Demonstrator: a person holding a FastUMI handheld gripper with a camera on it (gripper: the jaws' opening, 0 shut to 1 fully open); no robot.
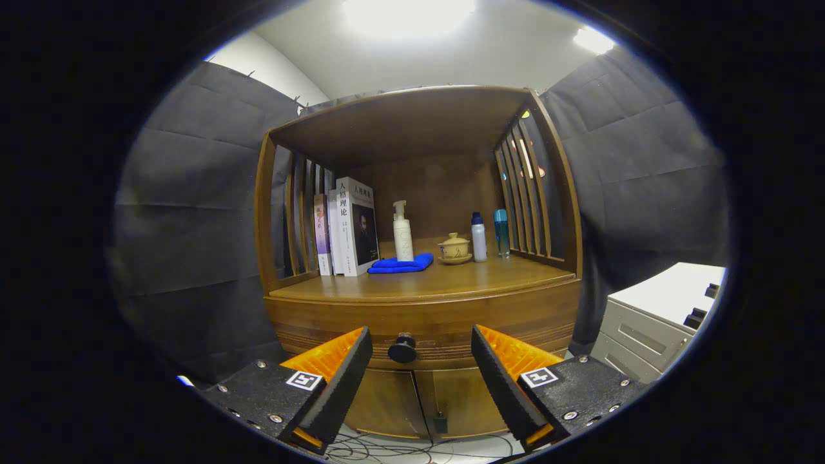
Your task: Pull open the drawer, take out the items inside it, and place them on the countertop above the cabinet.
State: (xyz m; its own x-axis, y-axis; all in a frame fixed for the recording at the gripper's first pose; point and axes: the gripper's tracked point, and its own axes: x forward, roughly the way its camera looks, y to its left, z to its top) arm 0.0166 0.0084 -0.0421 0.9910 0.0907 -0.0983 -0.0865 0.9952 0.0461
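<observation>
Gripper view: gripper [421,351] jaws spread wide, straddling but not touching the black drawer knob [402,348] below the countertop [451,280], likely lined up to pinch and pull.

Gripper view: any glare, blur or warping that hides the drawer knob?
Gripper view: ceiling lights blow out up top, no glare on the cabinet; fisheye bows the countertop edge; drawer knob is sharp, dark against wood, just ahead of the open gripper, between its fingers; shelf interior is dim but readable.
</observation>
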